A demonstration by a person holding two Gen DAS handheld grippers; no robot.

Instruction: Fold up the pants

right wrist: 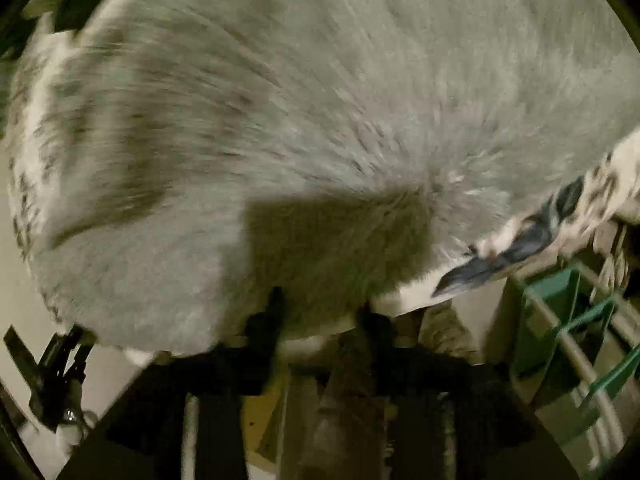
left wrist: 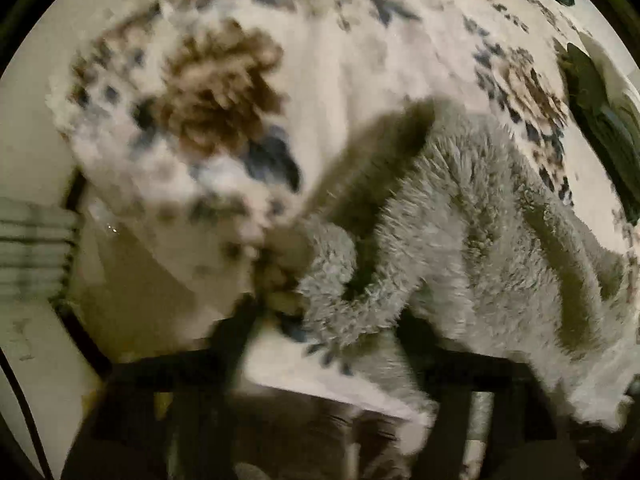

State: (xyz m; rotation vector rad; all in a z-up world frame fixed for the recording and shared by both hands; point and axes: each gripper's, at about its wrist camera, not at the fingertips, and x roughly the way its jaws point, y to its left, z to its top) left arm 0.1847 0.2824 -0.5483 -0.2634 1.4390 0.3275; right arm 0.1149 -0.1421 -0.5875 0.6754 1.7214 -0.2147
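The pants [left wrist: 480, 232] are fluffy grey fleece inside with a white outer face printed with brown and blue flowers [left wrist: 216, 92]. In the left wrist view they lie bunched over a pale surface, grey lining turned up at the right. My left gripper [left wrist: 328, 332] has its dark fingers [left wrist: 236, 332] spread apart at the pants' near edge, with cloth lying between them. In the right wrist view the grey fleece [right wrist: 320, 100] fills the frame. My right gripper [right wrist: 324, 316] has its fingers [right wrist: 272, 312] at the fleece's near edge; the picture is blurred.
A green and beige crate [right wrist: 568, 340] stands at the right in the right wrist view. A dark clamp-like object [right wrist: 52, 372] sits at lower left. Dark green items [left wrist: 600, 128] lie at the right edge of the left wrist view. A striped cloth [left wrist: 32, 248] shows at far left.
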